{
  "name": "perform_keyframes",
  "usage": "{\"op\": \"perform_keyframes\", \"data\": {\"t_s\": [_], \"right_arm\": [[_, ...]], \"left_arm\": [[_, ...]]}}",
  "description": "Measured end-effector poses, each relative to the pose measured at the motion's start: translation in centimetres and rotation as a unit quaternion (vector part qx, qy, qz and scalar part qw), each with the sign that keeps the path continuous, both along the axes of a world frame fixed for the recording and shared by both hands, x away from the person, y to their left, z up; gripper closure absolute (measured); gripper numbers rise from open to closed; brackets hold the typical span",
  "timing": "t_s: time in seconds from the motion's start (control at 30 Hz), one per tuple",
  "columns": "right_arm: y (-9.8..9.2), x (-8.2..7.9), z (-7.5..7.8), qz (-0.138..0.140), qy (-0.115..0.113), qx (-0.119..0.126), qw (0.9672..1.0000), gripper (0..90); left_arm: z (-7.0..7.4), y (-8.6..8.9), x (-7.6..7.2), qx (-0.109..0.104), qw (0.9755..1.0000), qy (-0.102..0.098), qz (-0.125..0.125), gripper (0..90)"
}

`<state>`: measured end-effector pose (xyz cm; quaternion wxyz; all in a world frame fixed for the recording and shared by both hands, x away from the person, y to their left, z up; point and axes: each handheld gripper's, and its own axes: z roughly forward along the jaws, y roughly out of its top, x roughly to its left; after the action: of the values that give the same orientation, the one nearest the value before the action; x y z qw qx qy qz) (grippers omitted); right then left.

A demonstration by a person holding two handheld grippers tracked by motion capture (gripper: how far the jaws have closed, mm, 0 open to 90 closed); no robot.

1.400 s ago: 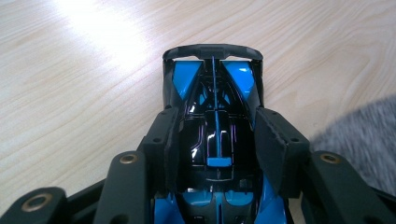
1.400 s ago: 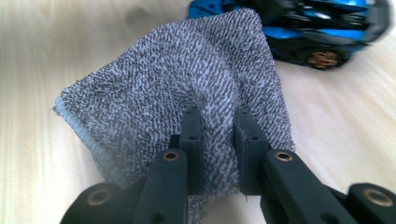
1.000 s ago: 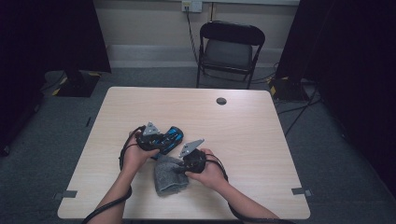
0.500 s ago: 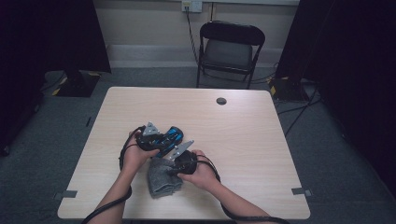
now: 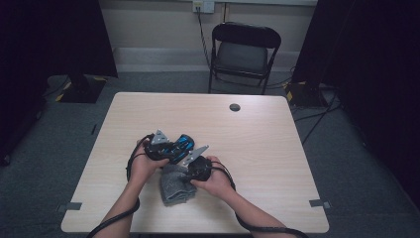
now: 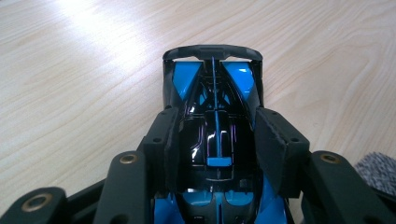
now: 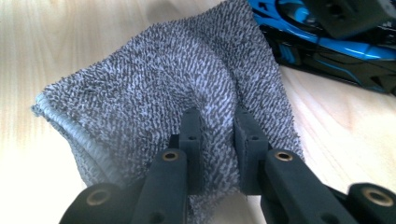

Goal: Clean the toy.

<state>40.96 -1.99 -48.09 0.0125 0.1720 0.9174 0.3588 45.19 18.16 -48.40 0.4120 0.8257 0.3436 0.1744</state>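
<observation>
Right claw (image 7: 217,140), cloth (image 7: 154,93) pinched, now nearer half-hidden toy car (image 6: 212,116) in left claw (image 6: 215,144).

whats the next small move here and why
Probably bring the grey cloth up against the blue and black toy car and start wiping. The right gripper already pinches a fold of cloth, the left gripper clamps the car over the table, and the cloth lies just beside it.

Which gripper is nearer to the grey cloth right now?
Right. The right gripper has its jaws pinched on the cloth; the left gripper grips the toy car beside it.
</observation>
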Motion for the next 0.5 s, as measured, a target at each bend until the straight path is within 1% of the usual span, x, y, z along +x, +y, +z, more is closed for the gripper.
{"op": "perform_keyframes", "data": {"t_s": [0.23, 0.5], "right_arm": [[-0.5, 0.4, 0.0, -0.009, 0.002, 0.002, 1.0, 76.3], [-1.5, 1.1, 0.0, -0.023, -0.001, -0.001, 0.9997, 76.2]], "left_arm": [[0.0, 0.0, 0.0, 0.0, 1.0, 0.0, 0.0, 51.7], [0.0, 0.0, 0.0, 0.0, 1.0, 0.0, 0.0, 51.7]]}}
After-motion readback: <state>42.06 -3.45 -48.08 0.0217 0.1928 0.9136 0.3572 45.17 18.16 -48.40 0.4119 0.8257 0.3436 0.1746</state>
